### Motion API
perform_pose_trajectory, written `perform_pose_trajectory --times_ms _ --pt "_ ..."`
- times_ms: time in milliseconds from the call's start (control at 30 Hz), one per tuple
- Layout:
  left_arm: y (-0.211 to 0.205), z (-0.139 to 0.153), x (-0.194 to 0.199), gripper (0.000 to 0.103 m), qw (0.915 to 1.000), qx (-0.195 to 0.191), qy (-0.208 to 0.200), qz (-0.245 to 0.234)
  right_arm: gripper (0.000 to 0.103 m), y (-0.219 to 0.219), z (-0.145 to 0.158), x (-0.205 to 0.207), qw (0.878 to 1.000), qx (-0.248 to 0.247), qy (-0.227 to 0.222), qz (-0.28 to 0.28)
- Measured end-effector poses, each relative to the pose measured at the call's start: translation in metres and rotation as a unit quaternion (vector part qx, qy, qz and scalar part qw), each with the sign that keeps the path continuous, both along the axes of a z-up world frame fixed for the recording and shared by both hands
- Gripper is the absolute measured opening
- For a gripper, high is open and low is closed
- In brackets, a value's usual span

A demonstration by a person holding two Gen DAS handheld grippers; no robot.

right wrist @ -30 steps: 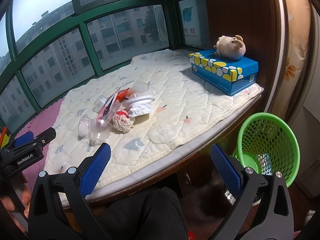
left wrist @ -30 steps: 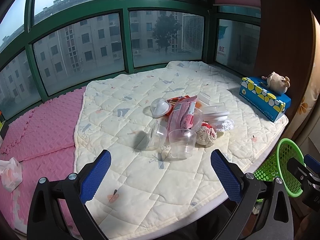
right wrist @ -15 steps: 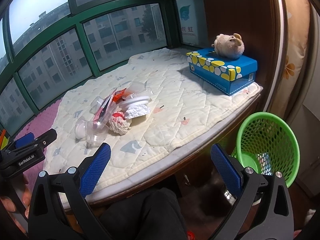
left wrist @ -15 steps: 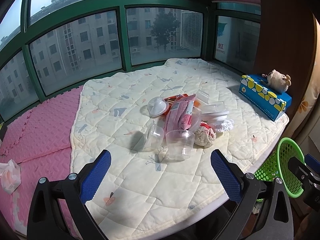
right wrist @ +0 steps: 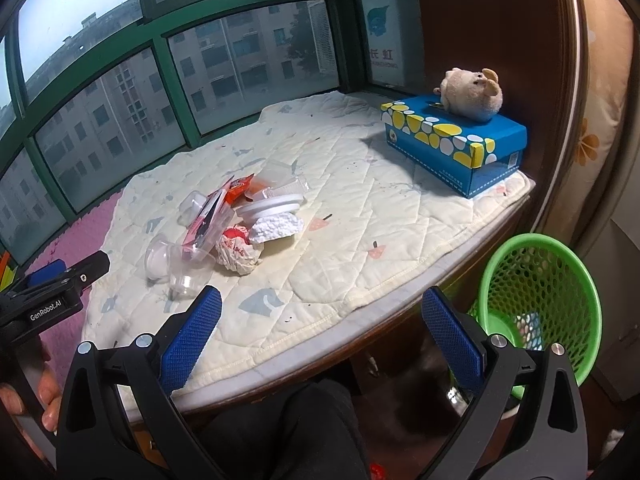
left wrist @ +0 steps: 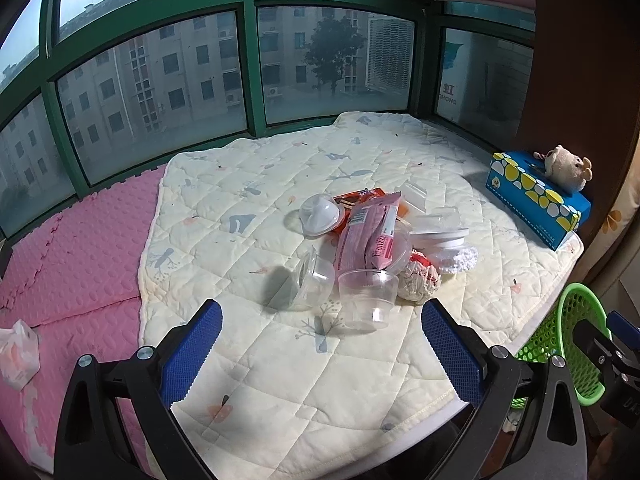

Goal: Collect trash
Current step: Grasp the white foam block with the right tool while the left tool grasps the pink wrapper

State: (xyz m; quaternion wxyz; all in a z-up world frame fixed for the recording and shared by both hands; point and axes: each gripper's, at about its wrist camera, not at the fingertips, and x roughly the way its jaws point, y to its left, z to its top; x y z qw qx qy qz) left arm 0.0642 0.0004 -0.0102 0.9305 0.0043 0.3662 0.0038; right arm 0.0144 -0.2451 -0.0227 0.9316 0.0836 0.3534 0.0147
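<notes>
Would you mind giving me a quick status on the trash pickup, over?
Left tongs open, empty. Right tongs open, empty. Trash pile untouched on quilt; green basket beside the ledge. Nothing in the way.

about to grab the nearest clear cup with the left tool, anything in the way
Nothing visible does. The left tool is open, with only bare quilt between it and the clear cup; the other trash lies beside and behind the cup.
</notes>
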Motion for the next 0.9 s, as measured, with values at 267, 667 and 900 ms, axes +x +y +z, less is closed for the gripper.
perform_pose_trajectory --times_ms 267,667,900 --pt "0.010 -0.003 0.018 0.097 0.9998 -0.002 0.018 0.009 0.098 0.003 -0.008 0.030 1.000 0.000 0.018 0.019" --pt "0.021 -0.012 0.047 0.097 0.9988 -0.007 0.041 0.025 0.098 0.010 -0.013 0.092 0.997 0.020 0.038 0.060" --pt "0.030 -0.019 0.058 0.097 0.9978 -0.010 0.054 0.038 0.095 0.021 -0.021 0.125 0.995 0.013 0.056 0.087"
